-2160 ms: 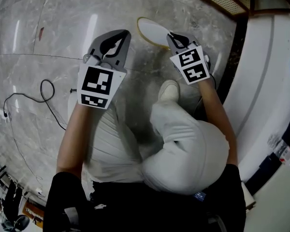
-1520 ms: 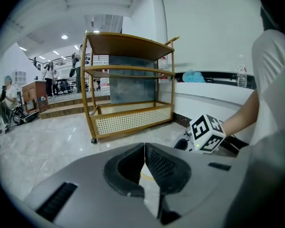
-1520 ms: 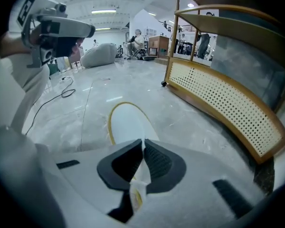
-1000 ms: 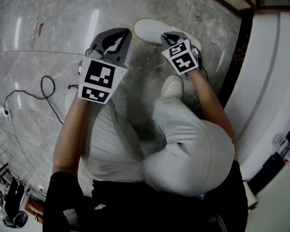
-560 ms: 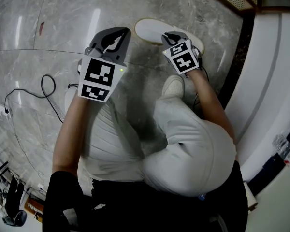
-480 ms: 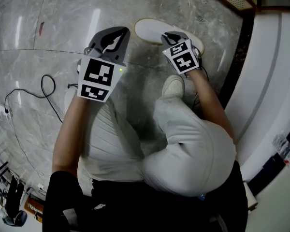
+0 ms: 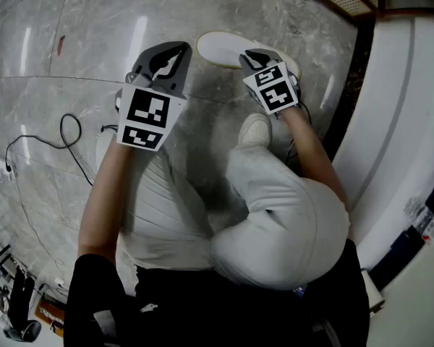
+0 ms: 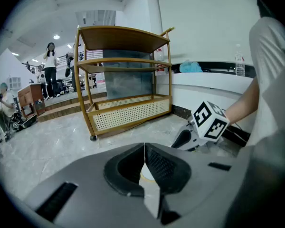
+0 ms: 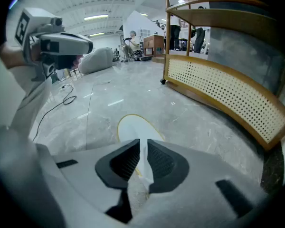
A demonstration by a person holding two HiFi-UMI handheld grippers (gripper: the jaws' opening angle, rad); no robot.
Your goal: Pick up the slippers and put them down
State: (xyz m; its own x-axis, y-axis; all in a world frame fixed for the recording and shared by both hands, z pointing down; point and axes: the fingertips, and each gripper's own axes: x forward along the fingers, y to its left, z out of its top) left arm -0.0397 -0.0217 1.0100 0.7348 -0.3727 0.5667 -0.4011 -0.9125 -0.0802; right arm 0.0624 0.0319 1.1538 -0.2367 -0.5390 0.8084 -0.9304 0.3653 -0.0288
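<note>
Left hand: I hold the left tongs [image 7: 175,49] out over the marble floor [image 7: 72,20], tipped moderately downward, with my forearm straight above my knee.
Left tongs: the jaws are pressed together with nothing between them.
Right hand: the right tongs [image 7: 253,53] pitch down more steeply and sit low over the slipper [image 7: 220,47].
Right tongs: the jaws have just been opening. I see a narrow gap with the slipper's thin white edge standing in it, no longer pinched.
Slipper: it lies flat on the floor, ahead of my white shoe [image 7: 254,130].
Gripper views only: a wooden rack [image 8: 123,80] with a perforated lower panel.
Head view only: a black cable [image 7: 65,132] on the floor to my left.
</note>
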